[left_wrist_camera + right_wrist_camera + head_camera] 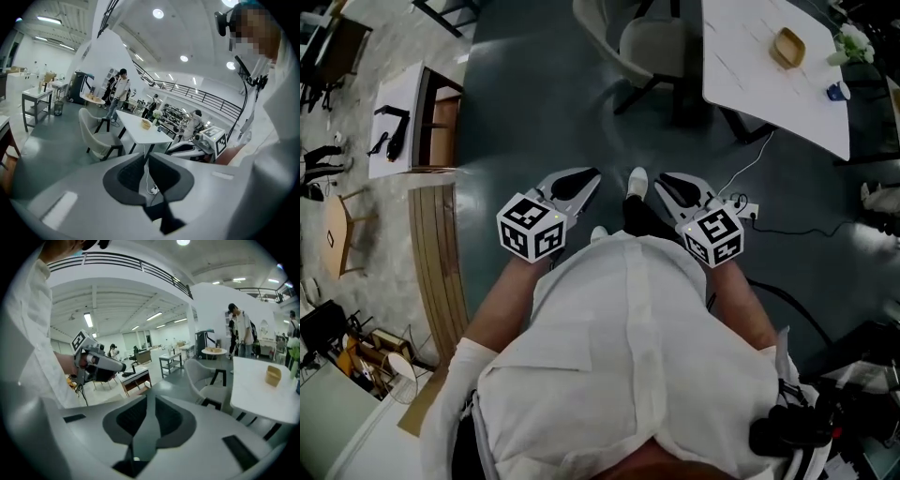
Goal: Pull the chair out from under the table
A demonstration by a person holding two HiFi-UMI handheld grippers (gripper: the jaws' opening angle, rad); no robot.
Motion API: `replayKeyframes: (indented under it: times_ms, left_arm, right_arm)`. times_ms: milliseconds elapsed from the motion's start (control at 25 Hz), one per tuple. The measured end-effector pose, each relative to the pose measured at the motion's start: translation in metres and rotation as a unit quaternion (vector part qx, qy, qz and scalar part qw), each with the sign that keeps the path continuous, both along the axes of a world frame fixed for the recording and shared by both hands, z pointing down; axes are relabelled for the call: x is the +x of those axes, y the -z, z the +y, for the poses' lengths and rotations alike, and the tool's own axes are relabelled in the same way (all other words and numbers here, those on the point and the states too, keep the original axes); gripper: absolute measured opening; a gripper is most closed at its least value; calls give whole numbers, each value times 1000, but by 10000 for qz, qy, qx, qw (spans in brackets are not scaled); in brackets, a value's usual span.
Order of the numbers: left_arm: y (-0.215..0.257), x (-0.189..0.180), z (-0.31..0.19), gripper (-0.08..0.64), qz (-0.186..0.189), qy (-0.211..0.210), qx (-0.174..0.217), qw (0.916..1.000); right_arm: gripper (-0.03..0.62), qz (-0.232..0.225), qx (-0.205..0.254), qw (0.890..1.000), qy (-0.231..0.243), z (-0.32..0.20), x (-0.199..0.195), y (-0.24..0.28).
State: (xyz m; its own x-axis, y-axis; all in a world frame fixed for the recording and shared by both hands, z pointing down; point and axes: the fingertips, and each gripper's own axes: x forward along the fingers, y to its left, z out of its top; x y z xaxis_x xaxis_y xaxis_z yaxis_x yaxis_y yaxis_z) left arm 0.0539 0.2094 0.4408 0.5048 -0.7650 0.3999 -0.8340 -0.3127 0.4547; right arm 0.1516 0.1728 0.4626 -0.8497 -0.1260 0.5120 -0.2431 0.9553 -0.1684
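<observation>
A beige chair with dark legs stands at the white table, far ahead of me across the dark floor. In the left gripper view the chair sits left of the table; in the right gripper view the chair is beside the table. My left gripper and right gripper are held side by side in front of my body, both pointing toward the chair. The left gripper is shut and empty. The right gripper shows only a thin slit between its pads and holds nothing.
A wooden bowl and a plant are on the table. A power strip with cables lies on the floor to the right. A small desk and a wooden bench stand at the left. People stand far behind.
</observation>
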Motion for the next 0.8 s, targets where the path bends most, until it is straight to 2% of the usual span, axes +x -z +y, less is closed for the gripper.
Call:
replayKeyframes:
  times_ms: [120, 440, 800]
  left_arm:
    - [5, -14, -49, 31, -127, 160, -70, 9998]
    - [16, -48, -160, 60, -449, 591, -185, 9971]
    - [-9, -100, -231, 97, -444, 756, -515, 9948]
  right_arm:
    - [95, 51, 300, 9994, 156, -54, -10, 3]
    - [104, -196, 148, 9996, 134, -165, -23, 9]
    - [120, -88, 4, 9998, -181, -218, -40, -7]
